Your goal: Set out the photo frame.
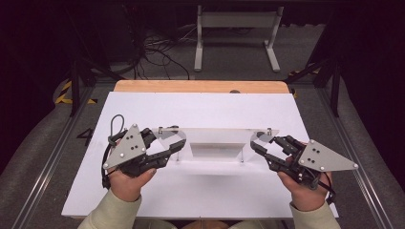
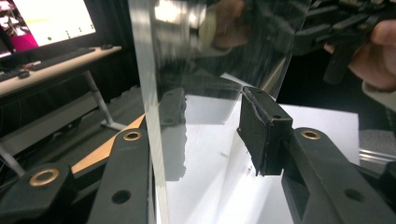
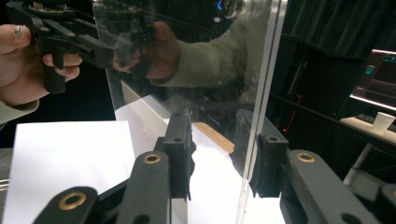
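A clear acrylic panel (image 1: 215, 130) stands across the middle of the white table (image 1: 200, 109), with small bolts at its top corners. My left gripper (image 1: 169, 139) is at its left end and my right gripper (image 1: 261, 143) at its right end. In the left gripper view the panel (image 2: 205, 56) has its edge between the jaws of my left gripper (image 2: 212, 121), close against the left jaw, and the right pad (image 2: 261, 135) is clear of it. In the right gripper view the panel (image 3: 196, 70) edge lies against the right pad (image 3: 254, 154) of my right gripper (image 3: 217, 144). A gap separates it from the left pad (image 3: 180, 140).
A wooden strip (image 1: 200, 86) borders the table's far edge. Behind it on the floor are a white desk frame (image 1: 236, 28) and loose cables (image 1: 157, 52). A lit monitor (image 2: 51, 18) sits on a side desk, and a paper cup (image 3: 383, 122) on another.
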Demonstrator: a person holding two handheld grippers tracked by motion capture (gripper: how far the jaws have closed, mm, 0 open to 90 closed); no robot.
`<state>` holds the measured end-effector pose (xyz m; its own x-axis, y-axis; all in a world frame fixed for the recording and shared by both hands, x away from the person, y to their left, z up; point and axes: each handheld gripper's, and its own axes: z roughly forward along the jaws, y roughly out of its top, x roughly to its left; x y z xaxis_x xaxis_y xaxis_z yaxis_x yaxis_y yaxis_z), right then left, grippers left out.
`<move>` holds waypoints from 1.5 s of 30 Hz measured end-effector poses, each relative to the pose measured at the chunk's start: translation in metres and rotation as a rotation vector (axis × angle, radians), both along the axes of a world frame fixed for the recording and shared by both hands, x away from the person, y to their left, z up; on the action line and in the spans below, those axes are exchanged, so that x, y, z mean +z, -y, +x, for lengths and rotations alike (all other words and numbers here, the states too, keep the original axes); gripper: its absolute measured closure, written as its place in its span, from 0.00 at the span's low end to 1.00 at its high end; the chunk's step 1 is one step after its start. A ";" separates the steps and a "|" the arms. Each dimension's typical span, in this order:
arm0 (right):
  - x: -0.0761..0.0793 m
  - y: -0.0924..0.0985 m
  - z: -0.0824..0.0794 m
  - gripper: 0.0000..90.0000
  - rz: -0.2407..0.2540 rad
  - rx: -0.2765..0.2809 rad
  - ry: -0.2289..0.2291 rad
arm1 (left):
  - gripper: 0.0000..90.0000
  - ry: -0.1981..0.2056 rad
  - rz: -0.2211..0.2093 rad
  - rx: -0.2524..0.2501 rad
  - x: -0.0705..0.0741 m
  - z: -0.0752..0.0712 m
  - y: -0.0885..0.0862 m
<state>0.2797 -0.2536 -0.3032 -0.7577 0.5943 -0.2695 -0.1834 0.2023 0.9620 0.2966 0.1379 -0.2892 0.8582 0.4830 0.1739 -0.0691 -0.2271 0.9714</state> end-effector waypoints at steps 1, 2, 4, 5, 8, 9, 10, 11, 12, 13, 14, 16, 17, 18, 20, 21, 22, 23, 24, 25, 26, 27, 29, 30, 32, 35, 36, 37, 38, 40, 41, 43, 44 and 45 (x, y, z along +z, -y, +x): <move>0.001 0.000 -0.001 0.71 0.005 0.003 -0.006 | 0.66 -0.003 -0.006 -0.006 0.002 -0.002 -0.001; 0.002 0.000 -0.002 0.71 0.009 0.008 -0.015 | 0.67 -0.004 -0.023 -0.012 0.003 -0.004 -0.001; 0.004 0.001 -0.004 0.71 0.022 0.018 -0.034 | 0.68 -0.003 -0.034 -0.014 0.007 -0.008 -0.002; 0.005 0.001 -0.004 0.71 0.025 0.020 -0.039 | 0.69 -0.002 -0.032 -0.015 0.009 -0.009 -0.003; 0.007 0.001 -0.007 0.71 0.034 0.026 -0.069 | 0.69 -0.007 -0.044 -0.022 0.012 -0.013 -0.004; 0.007 0.001 -0.008 0.71 0.036 0.028 -0.076 | 0.69 -0.006 -0.046 -0.024 0.013 -0.013 -0.004; 0.008 0.001 -0.007 0.71 0.038 0.030 -0.081 | 0.69 -0.006 -0.049 -0.025 0.013 -0.013 -0.004; 0.007 0.001 -0.008 0.71 0.041 0.031 -0.085 | 0.69 -0.004 -0.052 -0.027 0.012 -0.012 -0.004; 0.007 0.001 -0.007 0.70 0.046 0.028 -0.084 | 0.69 -0.002 -0.052 -0.027 0.012 -0.011 -0.004; 0.007 0.001 -0.007 0.70 0.049 0.030 -0.086 | 0.68 0.009 -0.054 -0.020 0.011 -0.010 -0.003; 0.004 0.001 -0.004 0.70 0.067 0.032 -0.072 | 0.67 0.013 -0.064 -0.015 0.010 -0.009 -0.003; 0.003 0.001 -0.003 0.70 0.076 0.032 -0.071 | 0.66 0.017 -0.076 -0.010 0.009 -0.007 -0.003; 0.002 0.001 -0.002 0.70 0.083 0.034 -0.064 | 0.66 0.017 -0.077 -0.005 0.008 -0.006 -0.003; 0.001 0.001 -0.002 0.70 0.090 0.035 -0.060 | 0.65 0.021 -0.082 0.009 0.006 -0.005 -0.003; 0.000 0.000 -0.002 0.70 0.105 0.035 -0.063 | 0.61 0.007 -0.079 0.013 0.002 -0.001 -0.003; 0.000 0.000 -0.001 0.70 0.107 0.031 -0.063 | 0.59 -0.001 -0.085 0.016 0.000 0.001 -0.003; 0.000 0.000 -0.001 0.70 0.115 0.031 -0.066 | 0.57 -0.008 -0.084 0.019 -0.002 0.003 -0.003; -0.001 0.000 0.000 0.70 0.118 0.030 -0.064 | 0.55 -0.019 -0.080 0.019 -0.004 0.004 -0.004; -0.001 0.000 0.001 0.70 0.122 0.028 -0.065 | 0.55 -0.025 -0.074 0.020 -0.005 0.006 -0.004; -0.001 0.000 0.002 0.69 0.124 0.028 -0.064 | 0.53 -0.032 -0.073 0.024 -0.007 0.007 -0.004; -0.001 0.000 0.003 0.69 0.126 0.028 -0.063 | 0.52 -0.035 -0.066 0.035 -0.009 0.008 -0.005; -0.001 0.000 0.005 0.69 0.134 0.028 -0.065 | 0.50 -0.034 -0.064 0.046 -0.010 0.009 -0.005; -0.002 0.000 0.008 0.68 0.142 0.027 -0.067 | 0.47 -0.039 -0.052 0.066 -0.013 0.011 -0.008; -0.002 -0.001 0.009 0.68 0.145 0.024 -0.067 | 0.45 -0.051 -0.048 0.079 -0.015 0.013 -0.010; -0.003 -0.002 0.013 0.66 0.143 0.001 -0.071 | 0.41 -0.075 -0.045 0.104 -0.021 0.016 -0.015; -0.005 -0.002 0.020 0.62 0.147 -0.042 -0.082 | 0.39 -0.129 -0.035 0.123 -0.033 0.019 -0.020; -0.006 -0.002 0.022 0.61 0.148 -0.050 -0.086 | 0.39 -0.140 -0.034 0.128 -0.035 0.019 -0.021; -0.006 -0.002 0.024 0.60 0.149 -0.057 -0.089 | 0.38 -0.150 -0.024 0.135 -0.038 0.020 -0.023; -0.007 -0.001 0.027 0.60 0.148 -0.061 -0.092 | 0.38 -0.150 -0.024 0.135 -0.038 0.020 -0.023; -0.009 -0.001 0.031 0.59 0.148 -0.065 -0.100 | 0.37 -0.171 -0.012 0.158 -0.045 0.022 -0.026; -0.010 -0.001 0.034 0.59 0.150 -0.066 -0.106 | 0.37 -0.181 -0.009 0.166 -0.048 0.022 -0.027; -0.013 -0.001 0.039 0.58 0.153 -0.069 -0.122 | 0.36 -0.197 0.003 0.174 -0.052 0.022 -0.030; -0.014 -0.002 0.042 0.57 0.150 -0.068 -0.127 | 0.36 -0.200 0.011 0.183 -0.054 0.022 -0.031; -0.015 -0.002 0.045 0.53 0.149 -0.076 -0.128 | 0.36 -0.207 0.018 0.188 -0.056 0.022 -0.032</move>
<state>0.3252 -0.2511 -0.3183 -0.7315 0.6773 -0.0787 -0.0470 0.0651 0.9968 0.3182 0.1698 -0.3450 0.7719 0.6356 0.0143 0.1756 -0.2347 0.9561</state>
